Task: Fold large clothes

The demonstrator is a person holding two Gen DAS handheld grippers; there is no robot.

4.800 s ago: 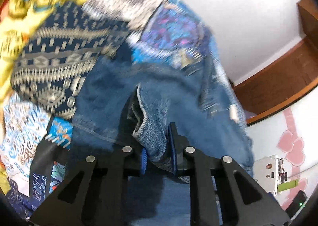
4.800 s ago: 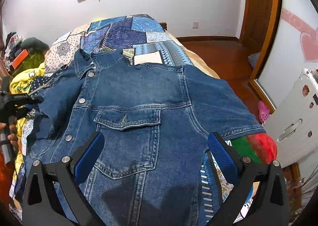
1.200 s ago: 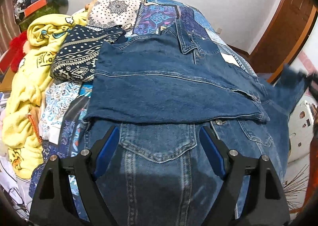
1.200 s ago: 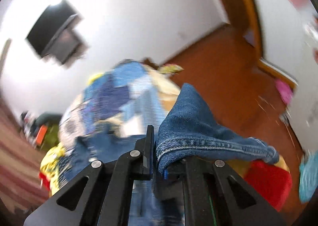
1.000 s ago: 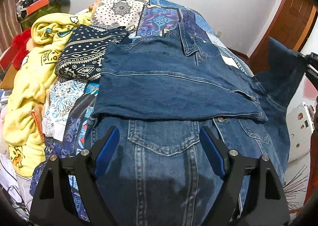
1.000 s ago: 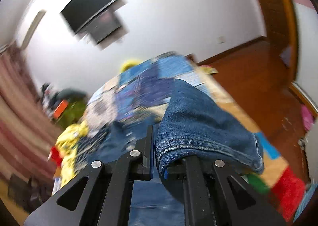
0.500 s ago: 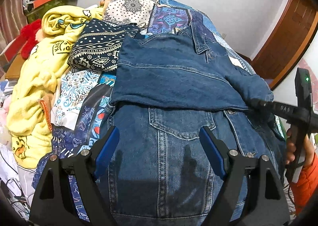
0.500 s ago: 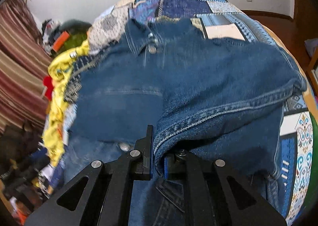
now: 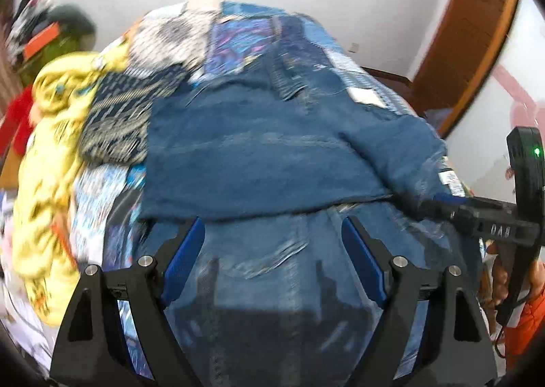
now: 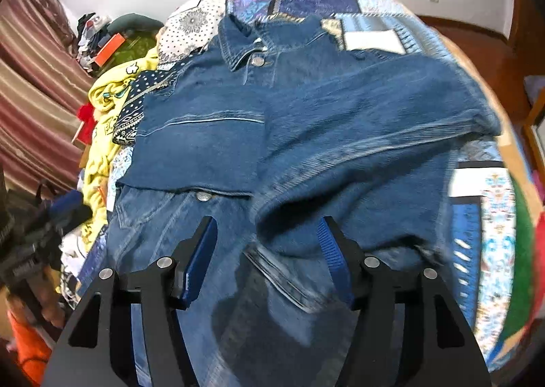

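Right sleeve released: the right gripper point(image 10: 267, 256), half a second ago clamped on the denim cuff, now gapes over it.
The denim jacket point(image 10: 306, 135) lies across the patchwork quilt point(image 10: 487, 223), both stiff sleeves folded inward over its chest. The left gripper point(image 9: 272, 261) hovers spread wide above the hem, holding nothing.

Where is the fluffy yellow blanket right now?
In both views the yellow blanket lies bunched along the bed's left edge, left of the denim jacket, touching a navy patterned cloth.
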